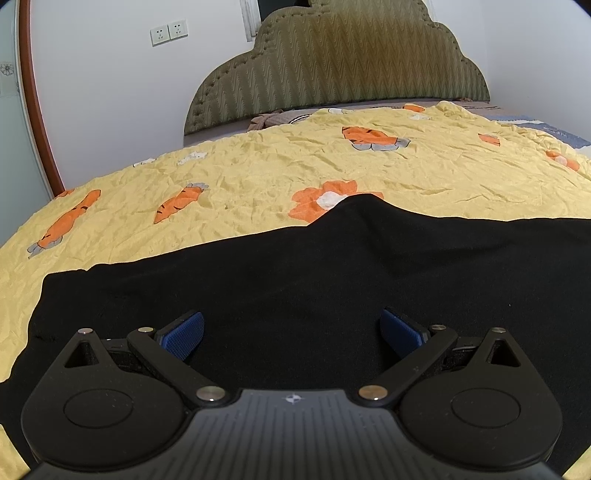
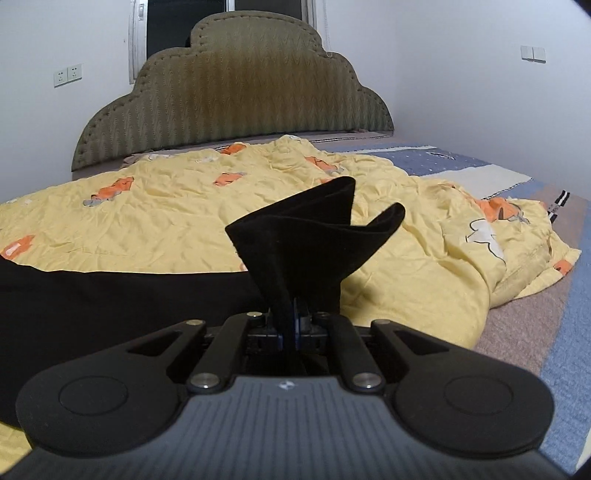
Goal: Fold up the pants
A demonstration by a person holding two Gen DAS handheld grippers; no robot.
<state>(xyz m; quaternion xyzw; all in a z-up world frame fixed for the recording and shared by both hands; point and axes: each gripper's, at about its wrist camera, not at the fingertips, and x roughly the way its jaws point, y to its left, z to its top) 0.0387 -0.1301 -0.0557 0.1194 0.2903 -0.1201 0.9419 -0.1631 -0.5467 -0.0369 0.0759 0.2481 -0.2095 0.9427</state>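
Note:
The black pants (image 1: 295, 273) lie spread flat across the yellow carrot-print quilt (image 1: 258, 173) in the left wrist view. My left gripper (image 1: 291, 334) is open, its blue pads (image 1: 184, 334) low over the black cloth, with nothing between them. In the right wrist view my right gripper (image 2: 293, 321) is shut on an end of the pants (image 2: 306, 240). That pinched end stands up in a fanned fold above the fingers. The rest of the pants (image 2: 110, 295) stretches away to the left on the quilt (image 2: 147, 225).
An olive padded headboard (image 1: 340, 70) stands at the far end against a white wall. The quilt's bunched edge (image 2: 517, 266) lies on a blue and brown bedsheet (image 2: 554, 332) at the right. Wall sockets (image 1: 169, 32) and a wooden door frame (image 1: 35, 99) are at the left.

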